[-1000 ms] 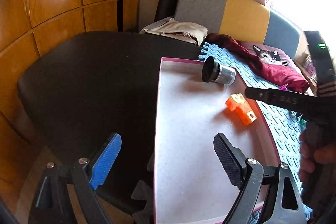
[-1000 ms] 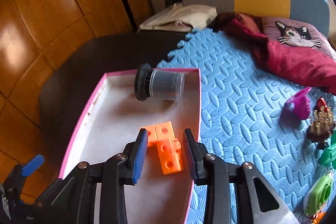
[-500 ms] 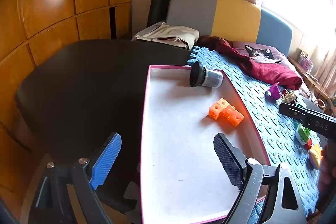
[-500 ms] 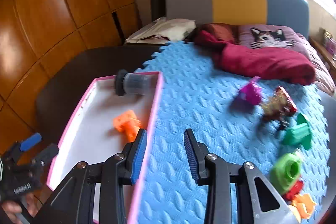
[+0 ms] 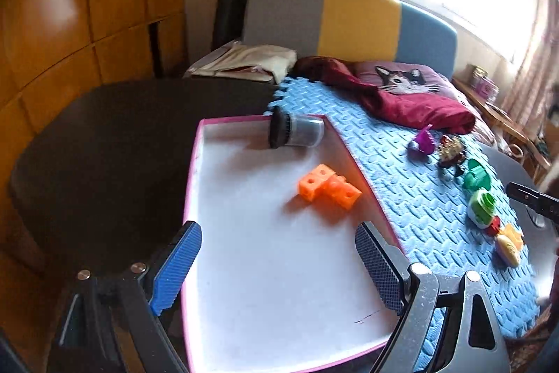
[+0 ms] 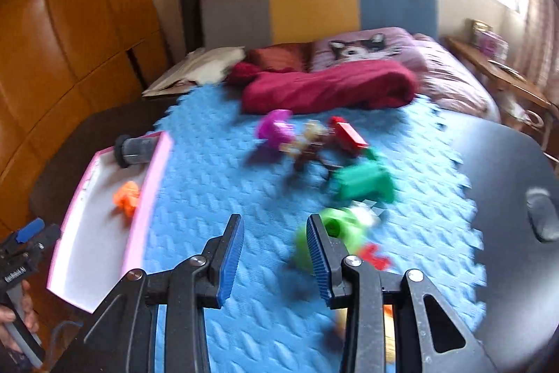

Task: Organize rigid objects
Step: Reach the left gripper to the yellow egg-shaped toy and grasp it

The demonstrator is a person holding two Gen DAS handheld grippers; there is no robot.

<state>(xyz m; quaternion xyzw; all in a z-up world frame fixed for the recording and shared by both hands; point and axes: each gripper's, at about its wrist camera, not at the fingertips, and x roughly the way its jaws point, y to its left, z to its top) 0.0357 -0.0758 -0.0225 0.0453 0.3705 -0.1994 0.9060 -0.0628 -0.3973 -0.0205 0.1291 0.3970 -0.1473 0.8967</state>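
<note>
Green plastic is what I'm lining up on: the lime-green ring-shaped toy on the blue foam puzzle mat, poking out just past my right gripper. Looks hard, light and probably a bit slick, so I'd pinch it across the rim rather than the rounded face. Right gripper's jaws sit fairly narrow with nothing between them. Left gripper hangs wide open and empty over the pink-rimmed white tray, which already has the orange cube blocks and a black-capped clear jar in it. Right view is badly smeared, so the red piece beside the ring and whatever's orange behind my gripper, I can't really make out.
</note>
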